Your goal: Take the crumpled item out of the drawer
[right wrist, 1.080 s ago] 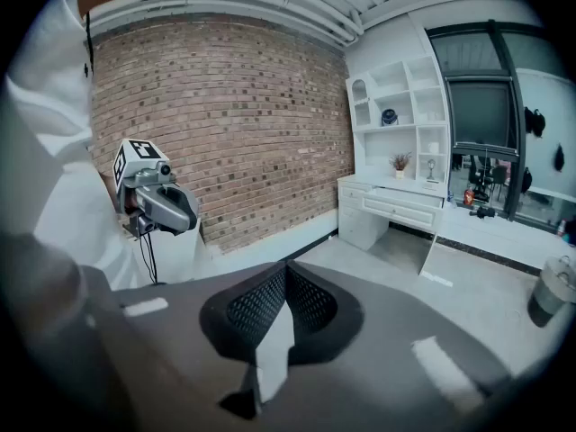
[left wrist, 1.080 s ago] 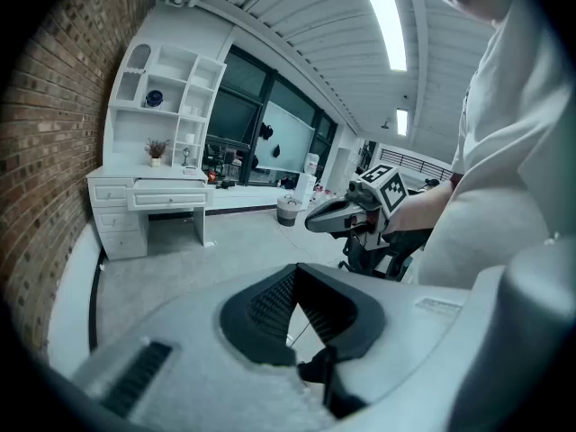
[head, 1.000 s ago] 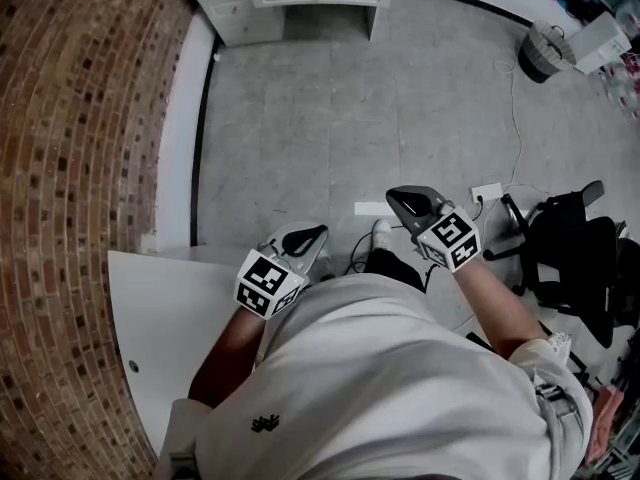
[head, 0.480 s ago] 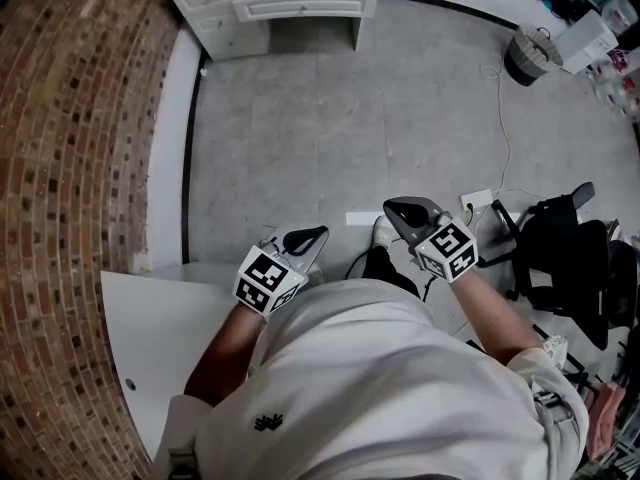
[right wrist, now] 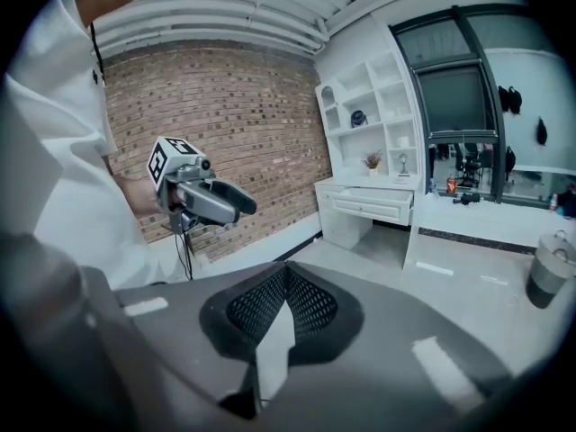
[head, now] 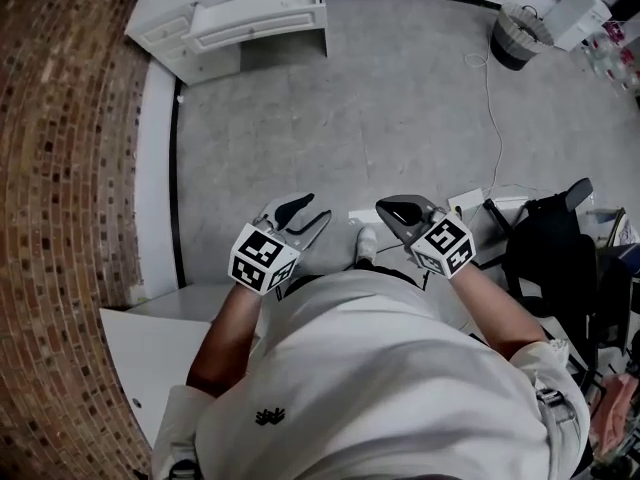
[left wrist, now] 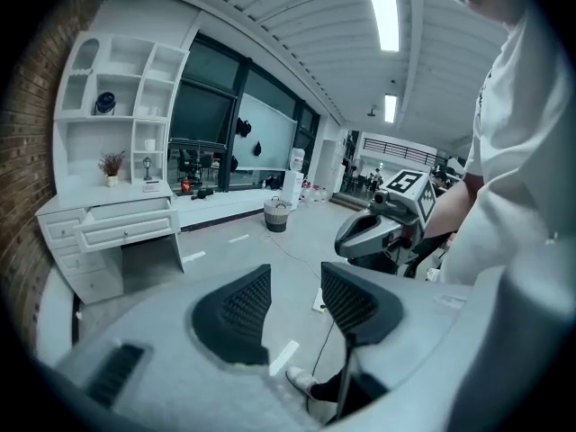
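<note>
A white desk (head: 240,23) with shut drawers (head: 262,13) stands far off against the wall; it also shows in the left gripper view (left wrist: 117,232) and the right gripper view (right wrist: 373,207). No crumpled item shows in any view. My left gripper (head: 312,211) hangs over the grey floor in front of the person's body, its jaws opening with nothing between them (left wrist: 295,277). To its right my right gripper (head: 385,206) is held at the same height, pads pressed together and empty (right wrist: 286,271).
A brick wall (head: 60,138) runs down the left. A white tabletop (head: 150,338) lies at lower left. A waste bin (head: 518,36), a floor cable (head: 490,98) and a black chair (head: 555,258) sit to the right. Shelves (left wrist: 117,115) rise above the desk.
The left gripper's jaws have parted from shut. The head view has swung, so the desk sits further left in it. Both grippers stay in front of the body.
</note>
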